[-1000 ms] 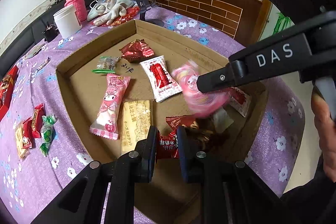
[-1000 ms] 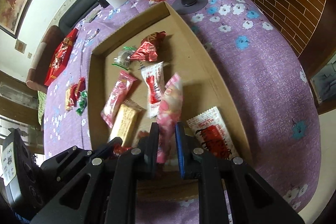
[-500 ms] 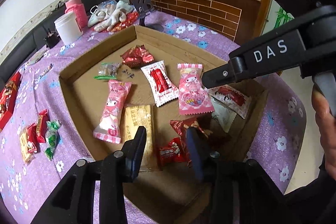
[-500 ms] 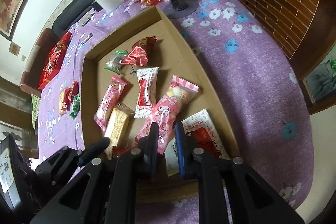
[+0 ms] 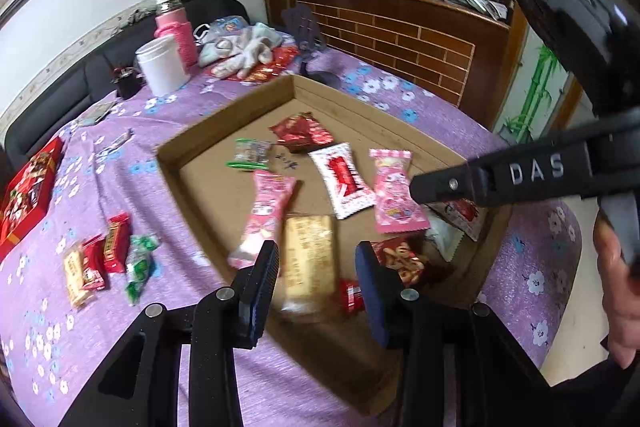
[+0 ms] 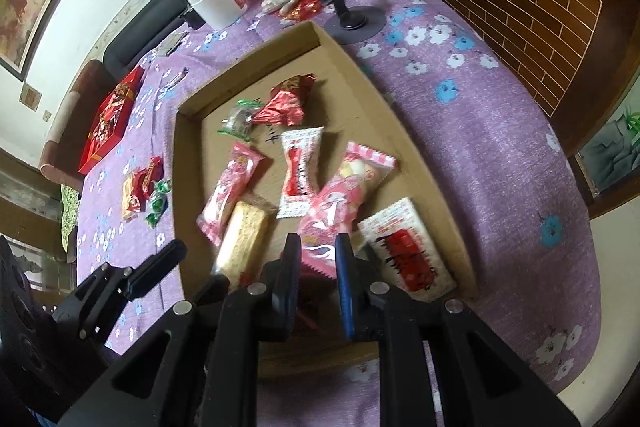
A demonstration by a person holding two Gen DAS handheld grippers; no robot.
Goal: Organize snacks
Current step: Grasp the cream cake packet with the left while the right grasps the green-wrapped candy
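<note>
Snacks fill most of a shallow cardboard tray (image 5: 188,155) on a purple flowered tablecloth (image 6: 460,107): about ten packets lie inside, among them a pink packet (image 6: 344,187), a yellow bar (image 5: 310,255) and a white-and-red packet (image 6: 404,247). Four small snacks (image 5: 108,263) sit outside on the cloth to the tray's left, so the job looks largely done (those four appear to be what is left). Left gripper (image 5: 316,267) hangs over the tray's near edge, jaws parted, nothing between them. Right gripper (image 6: 316,247) hovers over the pink packet's near end, jaws nearly closed; whether they touch it I cannot tell.
</note>
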